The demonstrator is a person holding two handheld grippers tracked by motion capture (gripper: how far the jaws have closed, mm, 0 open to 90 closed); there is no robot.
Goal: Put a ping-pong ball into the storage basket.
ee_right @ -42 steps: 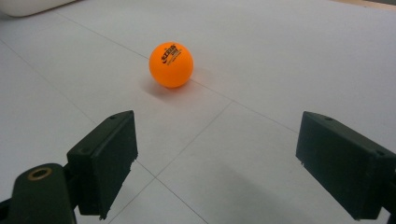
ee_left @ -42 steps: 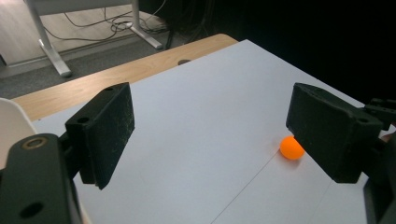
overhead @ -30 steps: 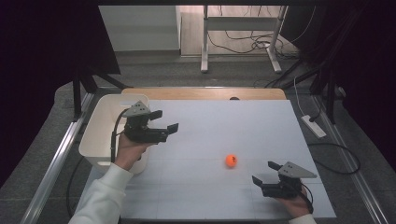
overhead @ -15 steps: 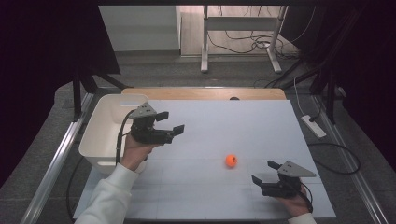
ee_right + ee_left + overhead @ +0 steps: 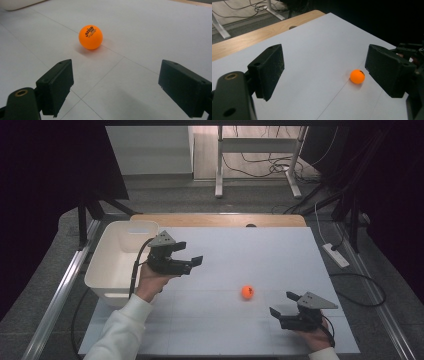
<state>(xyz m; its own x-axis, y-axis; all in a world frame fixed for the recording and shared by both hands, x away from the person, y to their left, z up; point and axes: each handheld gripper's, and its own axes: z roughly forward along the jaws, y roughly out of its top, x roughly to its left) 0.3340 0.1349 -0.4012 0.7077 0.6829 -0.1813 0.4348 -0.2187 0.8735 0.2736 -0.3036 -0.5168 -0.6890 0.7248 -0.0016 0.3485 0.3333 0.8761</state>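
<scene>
An orange ball lies on the white table top, right of the middle. My left gripper hovers open beside the white bin, jaws pointing right toward the ball and well short of it. In the left gripper view the ball sits far ahead, near the right jaw's line, with nothing between the open jaws. My right gripper rests low at the front right, open and aimed left. In the right gripper view the ball lies ahead, beyond the empty jaws.
A white plastic bin stands at the table's left edge, just behind my left hand. A wooden strip runs along the far edge. Table legs and cables are on the floor beyond. A power strip lies right of the table.
My left gripper has shifted a little to the right, off the bin's rim and out over the table. The right gripper and the ball have stayed put.
</scene>
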